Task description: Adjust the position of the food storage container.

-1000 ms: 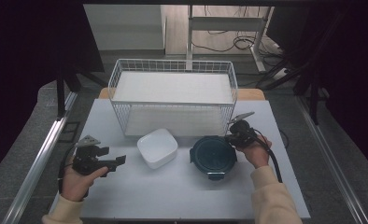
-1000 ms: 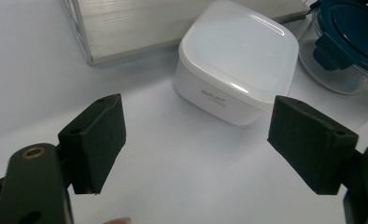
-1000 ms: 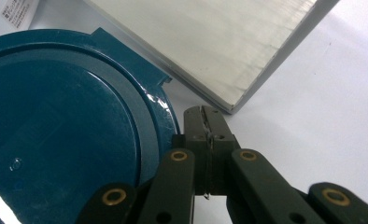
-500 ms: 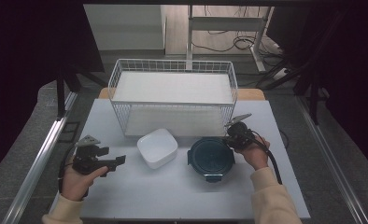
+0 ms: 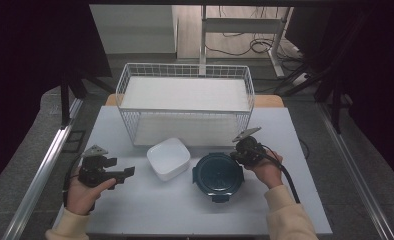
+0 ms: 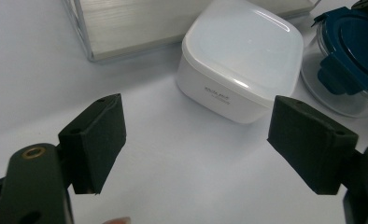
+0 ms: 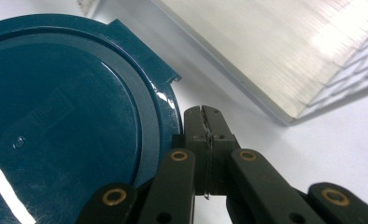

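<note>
On the grey table (image 5: 135, 215), at its far edge, a white wire basket (image 5: 185, 102), unmoved since a second ago. In front of the basket, side by side near the middle of the table, a white square lidded box (image 5: 168, 158) and, to its right, a round container with a dark blue clip-on lid (image 5: 218, 175). Same place for the white box as a second ago; the round container shifted a little to the left, now just beside the box, narrower gap between them. At the container's right rim, the right gripper (image 7: 205, 122), held in the right hand (image 5: 268, 170); moved slightly leftward with the container, fingers pressed together, tips touching the edge of the blue lid, nothing between them. At the left side of the table, the left gripper (image 5: 127, 172), held in the left hand (image 5: 85, 192), in the same spot as before, pointing toward the white box, fingers (image 6: 95, 140) spread wide apart, nothing between them but bare table, box well ahead of the tips.
</note>
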Tool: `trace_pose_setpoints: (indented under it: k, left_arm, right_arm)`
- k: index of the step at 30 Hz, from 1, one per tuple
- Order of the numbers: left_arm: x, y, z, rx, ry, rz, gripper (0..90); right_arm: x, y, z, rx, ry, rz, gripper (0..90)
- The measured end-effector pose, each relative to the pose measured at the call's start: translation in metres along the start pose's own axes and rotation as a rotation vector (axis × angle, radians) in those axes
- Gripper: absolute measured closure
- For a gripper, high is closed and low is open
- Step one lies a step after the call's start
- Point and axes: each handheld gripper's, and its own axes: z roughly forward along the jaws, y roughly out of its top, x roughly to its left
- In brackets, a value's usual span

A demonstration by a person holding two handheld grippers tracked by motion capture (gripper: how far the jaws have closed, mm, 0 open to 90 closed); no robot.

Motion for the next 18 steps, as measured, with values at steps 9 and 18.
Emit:
trace_pose_setpoints:
  k: [9, 18]
  left_arm:
    - [0.002, 0.000, -0.003, -0.009, 0.006, -0.003, 18.9]
    - [0.000, 0.000, 0.000, -0.001, 0.004, 0.002, 18.9]
  right_arm:
    - [0.016, 0.002, 0.001, -0.001, 0.027, -0.017, 90.0]
    - [0.027, 0.002, 0.000, 0.000, 0.052, -0.020, 90.0]
